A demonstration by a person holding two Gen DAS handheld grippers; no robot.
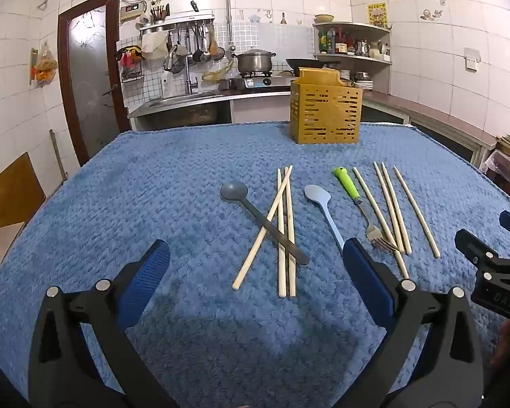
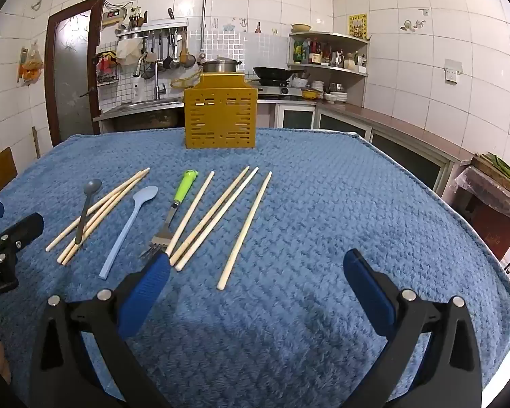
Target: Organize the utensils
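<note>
Seven chopsticks (image 2: 244, 229) lie lengthwise toward holder (image 2: 220, 119)

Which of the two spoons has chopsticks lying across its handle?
The dark grey spoon, the one on the left. Its handle crosses the three chopsticks there. The light blue spoon lies clear of any chopstick.

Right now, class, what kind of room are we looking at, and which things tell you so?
Most likely a home kitchen: a steel pot on a gas stove, a sink with a tap, and ladles hanging from a wall rack on tiled walls.
</note>
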